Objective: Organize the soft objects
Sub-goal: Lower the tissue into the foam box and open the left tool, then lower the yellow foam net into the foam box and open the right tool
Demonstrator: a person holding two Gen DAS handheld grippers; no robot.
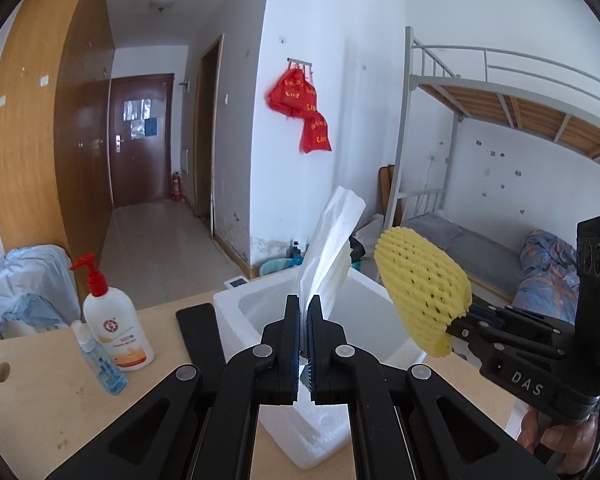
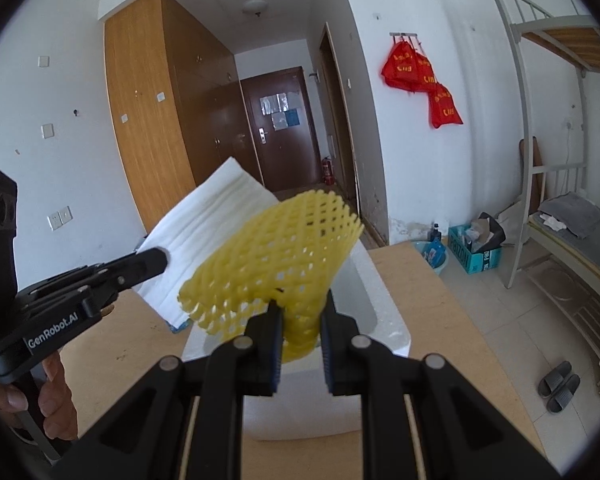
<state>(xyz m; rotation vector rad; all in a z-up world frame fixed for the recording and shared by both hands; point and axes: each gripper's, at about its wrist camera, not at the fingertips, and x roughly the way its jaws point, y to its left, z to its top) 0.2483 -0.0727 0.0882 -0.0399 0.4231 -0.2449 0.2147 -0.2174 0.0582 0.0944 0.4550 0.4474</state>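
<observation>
My left gripper (image 1: 304,308) is shut on a white foam sheet (image 1: 332,240), which stands up above the white styrofoam box (image 1: 236,304). In the right wrist view the same sheet (image 2: 208,224) is held by the left gripper (image 2: 156,260) at the left. My right gripper (image 2: 300,308) is shut on a yellow foam net sleeve (image 2: 276,256), held above the box (image 2: 384,320). In the left wrist view the sleeve (image 1: 420,284) and right gripper (image 1: 456,322) hang over the box's right side.
On the wooden table (image 1: 40,392) stand a pump bottle with a red top (image 1: 112,324), a small blue bottle (image 1: 100,360) and a black flat object (image 1: 200,332). A bunk bed (image 1: 500,240) is at right; slippers (image 2: 558,386) lie on the floor.
</observation>
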